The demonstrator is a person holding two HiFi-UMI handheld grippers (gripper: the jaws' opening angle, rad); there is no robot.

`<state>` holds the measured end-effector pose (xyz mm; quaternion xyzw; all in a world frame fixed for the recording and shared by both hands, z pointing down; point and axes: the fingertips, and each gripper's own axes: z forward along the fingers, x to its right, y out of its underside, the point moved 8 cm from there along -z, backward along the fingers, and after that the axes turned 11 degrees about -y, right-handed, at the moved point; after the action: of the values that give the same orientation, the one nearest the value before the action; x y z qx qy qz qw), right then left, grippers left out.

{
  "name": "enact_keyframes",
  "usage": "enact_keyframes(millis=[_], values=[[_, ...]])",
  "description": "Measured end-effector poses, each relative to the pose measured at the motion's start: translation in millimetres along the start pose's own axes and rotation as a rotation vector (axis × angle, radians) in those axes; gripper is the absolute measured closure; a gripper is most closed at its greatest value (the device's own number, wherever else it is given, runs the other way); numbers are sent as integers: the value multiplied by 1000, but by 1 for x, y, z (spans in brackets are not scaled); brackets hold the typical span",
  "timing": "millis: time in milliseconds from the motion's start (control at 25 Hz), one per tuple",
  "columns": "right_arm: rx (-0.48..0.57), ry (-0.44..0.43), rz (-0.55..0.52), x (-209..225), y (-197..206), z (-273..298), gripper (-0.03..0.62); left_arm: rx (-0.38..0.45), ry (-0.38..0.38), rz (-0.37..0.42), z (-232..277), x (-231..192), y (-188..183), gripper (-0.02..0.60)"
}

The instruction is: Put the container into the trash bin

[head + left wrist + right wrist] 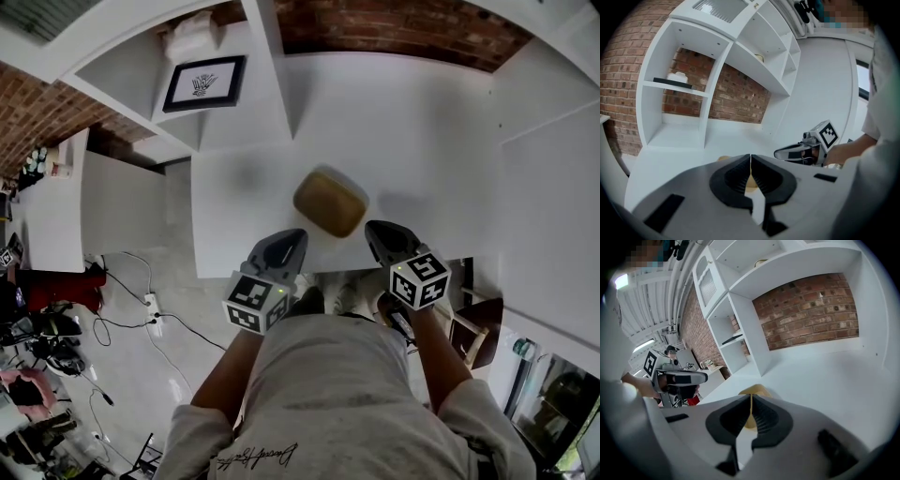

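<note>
- Tan rounded-square container (330, 202) with a clear lid sits on the white countertop (422, 141). It lies just ahead of both grippers and between their tips, touching neither.
- Left gripper (291, 236), grey with a marker cube, has its black jaws closed together with nothing between them. In the left gripper view, the container shows only as a tan sliver (750, 183) just beyond the jaw tips.
- Right gripper (380, 230), of the same grey build, likewise has its jaws pressed together and empty. In the right gripper view, the container (754, 391) rises just past its tips, slightly to the left gripper's side.
- Both grippers hover near the countertop's front edge, side by side but apart. Each is seen in the other's view: the right one (787, 153) and the left one (701, 377).
- Beyond the container, farther from the grippers, stand white shelves with a black-framed picture (203, 82) against a red brick wall (394, 28).
</note>
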<state>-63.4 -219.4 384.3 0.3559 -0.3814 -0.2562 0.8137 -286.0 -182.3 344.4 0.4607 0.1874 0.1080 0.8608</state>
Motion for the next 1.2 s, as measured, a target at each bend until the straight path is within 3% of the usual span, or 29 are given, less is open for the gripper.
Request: enact_keyframes(millis=[1200], values=[[-98, 91, -6, 50, 7, 45, 563, -85, 34, 11, 45, -25, 6, 563]])
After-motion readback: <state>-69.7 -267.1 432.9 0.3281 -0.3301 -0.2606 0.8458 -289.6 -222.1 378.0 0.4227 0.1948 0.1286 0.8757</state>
